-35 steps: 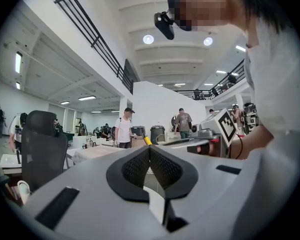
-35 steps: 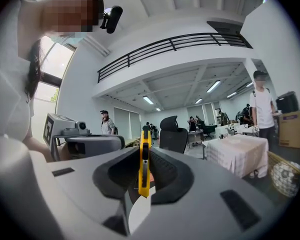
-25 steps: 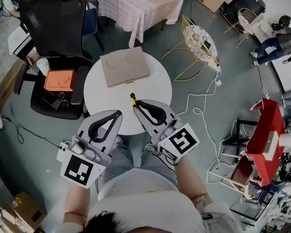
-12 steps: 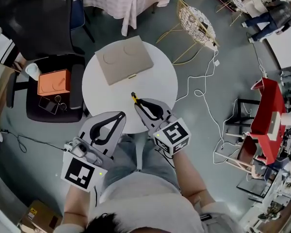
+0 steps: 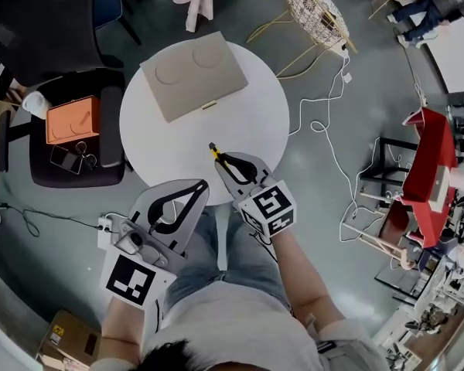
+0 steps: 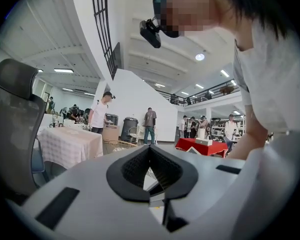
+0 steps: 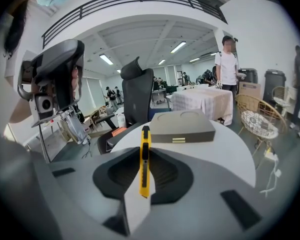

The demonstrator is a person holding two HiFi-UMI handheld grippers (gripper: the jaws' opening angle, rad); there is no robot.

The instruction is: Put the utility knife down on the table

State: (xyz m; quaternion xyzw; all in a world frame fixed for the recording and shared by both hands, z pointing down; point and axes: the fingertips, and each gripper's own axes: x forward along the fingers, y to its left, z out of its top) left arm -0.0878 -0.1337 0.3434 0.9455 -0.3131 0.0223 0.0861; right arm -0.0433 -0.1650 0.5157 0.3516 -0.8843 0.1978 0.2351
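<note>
- Over the near rim of the round white table (image 5: pixel 255 114), our right gripper (image 5: pixel 220 161) is clamped on the yellow utility knife (image 7: pixel 145 164), its jaws pinching the flat sides.
- We read the knife's long axis as running straight along the jaws. Its free end pokes past the tips toward the flat tan box (image 5: pixel 192 74) on the far side.
- Bare tabletop lies directly below and ahead of the knife; we cannot tell whether the two touch.
- Our left gripper (image 5: pixel 204 184) hangs beside it, off the table's edge, jaws together on nothing, so the right hand is nearer.
- Lowering straight down should seat the knife, we judge.
</note>
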